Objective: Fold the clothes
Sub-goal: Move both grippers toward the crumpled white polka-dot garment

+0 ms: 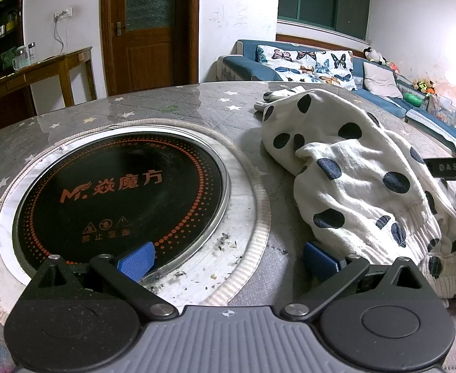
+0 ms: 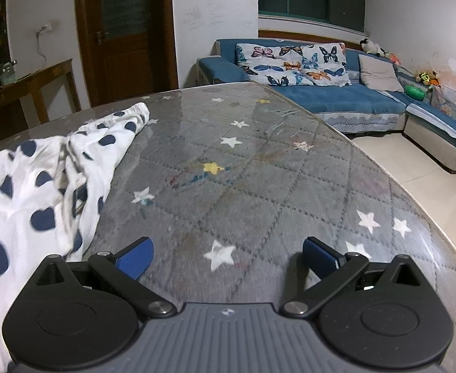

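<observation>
A white garment with dark blue dots (image 1: 352, 168) lies crumpled on the grey star-patterned table, right of the round cooktop. My left gripper (image 1: 228, 259) stands open just above the table, its right blue pad next to the garment's ribbed hem, with nothing between the fingers. In the right wrist view the same garment (image 2: 41, 186) lies at the left. My right gripper (image 2: 228, 256) is open over bare tablecloth, to the right of the cloth and apart from it. A dark part of the other gripper (image 1: 451, 168) shows at the left view's right edge.
A black induction cooktop (image 1: 119, 199) with orange lettering is set into the table, with crumbs near its rim. The table's curved edge (image 2: 414, 186) runs along the right, with floor tiles beyond. A blue sofa (image 2: 336, 93) and a wooden side table (image 1: 35, 74) stand behind.
</observation>
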Motion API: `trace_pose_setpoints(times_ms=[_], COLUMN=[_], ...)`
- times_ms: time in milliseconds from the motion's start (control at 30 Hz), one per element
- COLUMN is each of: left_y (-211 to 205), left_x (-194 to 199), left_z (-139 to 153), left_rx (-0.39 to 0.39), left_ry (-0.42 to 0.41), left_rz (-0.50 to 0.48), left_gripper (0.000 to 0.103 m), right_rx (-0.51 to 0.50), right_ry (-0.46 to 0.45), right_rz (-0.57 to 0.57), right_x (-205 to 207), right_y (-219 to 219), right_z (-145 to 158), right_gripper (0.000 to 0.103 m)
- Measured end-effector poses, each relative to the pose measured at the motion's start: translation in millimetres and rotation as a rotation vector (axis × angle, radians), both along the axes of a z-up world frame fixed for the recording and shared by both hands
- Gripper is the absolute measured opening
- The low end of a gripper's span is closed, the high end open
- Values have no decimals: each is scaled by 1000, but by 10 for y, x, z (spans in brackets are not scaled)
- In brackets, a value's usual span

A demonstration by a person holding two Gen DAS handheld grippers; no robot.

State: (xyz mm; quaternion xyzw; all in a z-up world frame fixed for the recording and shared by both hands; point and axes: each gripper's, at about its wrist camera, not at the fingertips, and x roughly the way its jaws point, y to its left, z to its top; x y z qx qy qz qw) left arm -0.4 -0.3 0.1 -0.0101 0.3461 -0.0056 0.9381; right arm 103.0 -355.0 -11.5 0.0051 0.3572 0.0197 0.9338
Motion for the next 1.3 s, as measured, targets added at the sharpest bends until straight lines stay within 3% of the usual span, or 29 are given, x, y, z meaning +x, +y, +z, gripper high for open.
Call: trace_pose_setpoints(times_ms=[133,733,1300], left_y=[-10,-69,-210], left_x=[-12,-257,-494], left_z=[4,115,269], left_rx=[3,5,11], left_ry=[1,22,0], left_rz=[1,4,-12], left_gripper=[103,103,103], right_rx=[-1,60,49], right_ry=[-2,-95,-148], right_rz=[-12,79,136], right_x=[-3,-1220,-1612], right_y=[107,347,461], right_z=[21,203,238], right_gripper=[103,103,103])
